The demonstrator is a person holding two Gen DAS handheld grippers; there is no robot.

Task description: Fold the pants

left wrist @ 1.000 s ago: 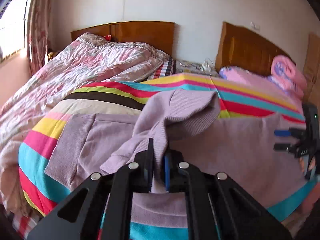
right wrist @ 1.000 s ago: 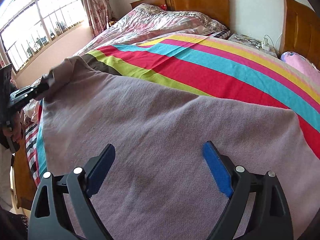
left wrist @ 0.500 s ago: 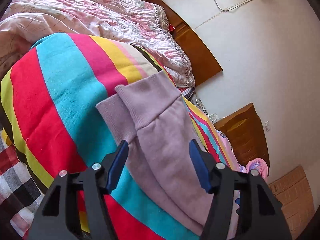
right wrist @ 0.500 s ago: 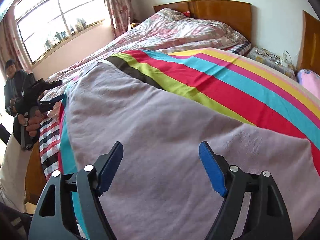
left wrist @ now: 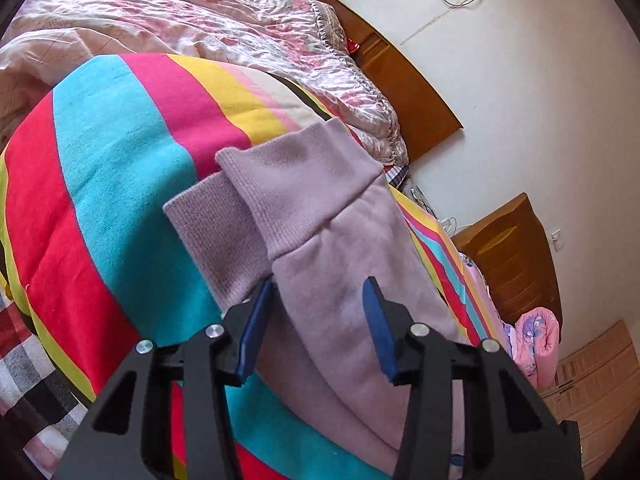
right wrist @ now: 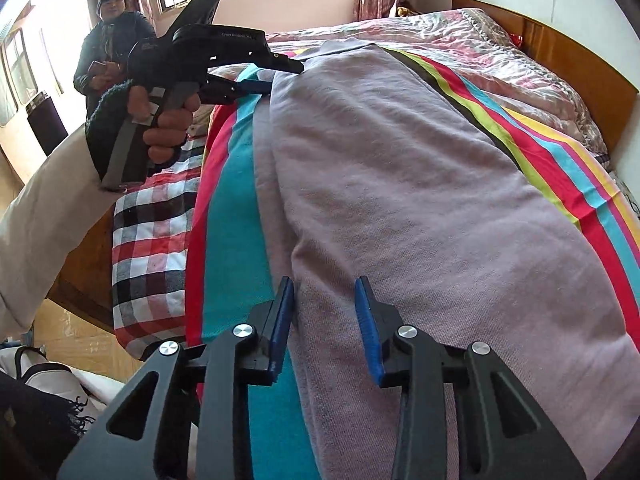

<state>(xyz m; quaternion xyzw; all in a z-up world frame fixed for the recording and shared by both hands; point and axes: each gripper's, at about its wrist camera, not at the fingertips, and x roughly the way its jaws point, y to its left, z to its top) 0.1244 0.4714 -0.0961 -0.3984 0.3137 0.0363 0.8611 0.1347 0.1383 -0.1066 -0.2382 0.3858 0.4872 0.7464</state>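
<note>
Pants [left wrist: 320,240] lie lengthwise on the striped blanket [left wrist: 120,160] of the bed, one leg laid over the other; the ribbed cuffs [left wrist: 248,208] sit staggered at the far end in my left wrist view, the upper one offset from the lower; in my right wrist view the pants [right wrist: 400,184] stretch away as a long lilac band near the blanket's [right wrist: 228,240] teal and red stripes. My left hand-held gripper [left wrist: 318,324] hovers over the leg just behind the cuffs, tilted so the room leans, its blue fingers [left wrist: 254,332] parted to a middling gap with nothing between them; from the right wrist view it [right wrist: 262,76] points across toward the fabric's far end, my hand [right wrist: 168,120] wrapped round its grip. My right hand-held gripper [right wrist: 326,316] points along the near edge of the pants, jaws moderately apart, straddling the folded edge without pinching it; whether its fingers [right wrist: 370,320] touch the cloth I cannot tell. A checked sheet [right wrist: 148,240] hangs beside the blanket; a person [right wrist: 108,44] stands by the window.
</note>
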